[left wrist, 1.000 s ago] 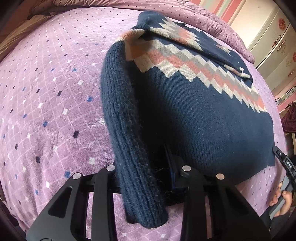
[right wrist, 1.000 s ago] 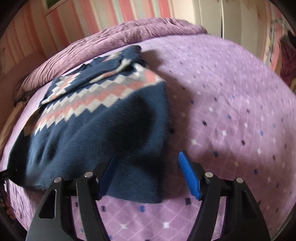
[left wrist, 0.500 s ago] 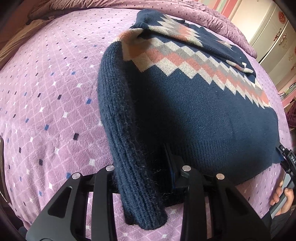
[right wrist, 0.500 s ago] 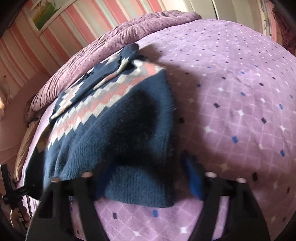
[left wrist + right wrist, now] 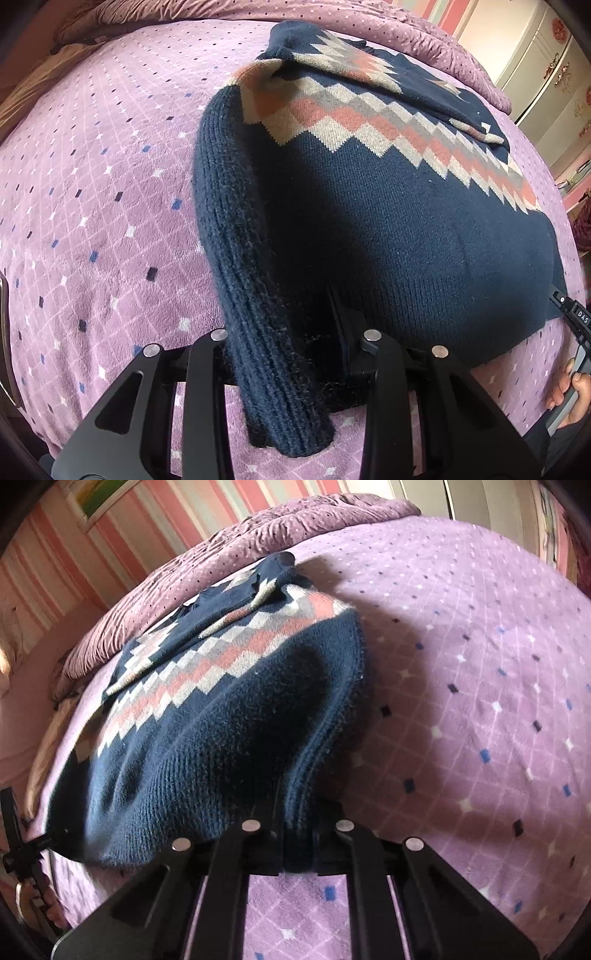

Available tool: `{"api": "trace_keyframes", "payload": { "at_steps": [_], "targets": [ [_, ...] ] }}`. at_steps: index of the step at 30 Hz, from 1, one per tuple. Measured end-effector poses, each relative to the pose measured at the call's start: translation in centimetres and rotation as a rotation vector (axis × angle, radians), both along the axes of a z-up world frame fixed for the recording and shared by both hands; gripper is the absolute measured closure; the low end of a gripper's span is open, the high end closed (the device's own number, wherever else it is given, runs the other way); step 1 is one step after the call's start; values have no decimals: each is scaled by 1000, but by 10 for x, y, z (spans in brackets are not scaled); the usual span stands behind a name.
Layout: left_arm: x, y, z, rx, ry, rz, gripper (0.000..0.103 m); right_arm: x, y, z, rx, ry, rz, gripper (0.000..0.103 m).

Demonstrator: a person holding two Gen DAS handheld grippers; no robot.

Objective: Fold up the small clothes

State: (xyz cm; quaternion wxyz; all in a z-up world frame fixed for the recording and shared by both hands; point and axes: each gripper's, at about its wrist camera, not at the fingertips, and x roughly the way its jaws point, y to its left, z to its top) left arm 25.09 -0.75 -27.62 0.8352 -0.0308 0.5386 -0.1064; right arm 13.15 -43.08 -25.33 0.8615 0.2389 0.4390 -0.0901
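Note:
A navy knit sweater with a pink, grey and cream diamond band lies on the purple bedspread. Its sleeves are folded over the body. My left gripper is shut on the sweater's bottom left corner, with the ribbed sleeve draped over the fingers. In the right wrist view the sweater shows again, and my right gripper is shut on its bottom right hem, which is bunched and lifted between the fingers.
A crumpled purple quilt lies behind the sweater near the striped wall. A white cabinet stands at the right. The other gripper and the hand on it show at the left view's right edge.
My right gripper moved forward onto the hem and closed on it, lifting the corner. My left gripper kept its hold and shifted only slightly.

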Motion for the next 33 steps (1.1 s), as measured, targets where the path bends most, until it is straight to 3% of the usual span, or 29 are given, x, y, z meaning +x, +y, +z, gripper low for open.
{"api": "trace_keyframes", "payload": {
  "at_steps": [3,9,20,24,26,30,33],
  "targets": [
    [-1,-1,0,4,-7,-6,72,1,5,8,-63,5,38,94],
    [1,7,0,-38,-8,-22,73,-1,-7,20,-86,-5,101,94],
    [10,21,17,-64,-50,-53,95,7,-8,41,-157,-52,191,94],
    [12,19,14,-57,-30,-131,96,11,-7,45,-174,-45,218,94],
    [11,23,11,-61,5,-167,91,12,-7,45,-177,-39,225,94],
    [4,30,5,-66,59,-159,80,12,-6,45,-180,-40,224,94],
    [-7,31,6,-57,56,-152,81,12,-7,45,-173,-46,216,94]
  ]
}}
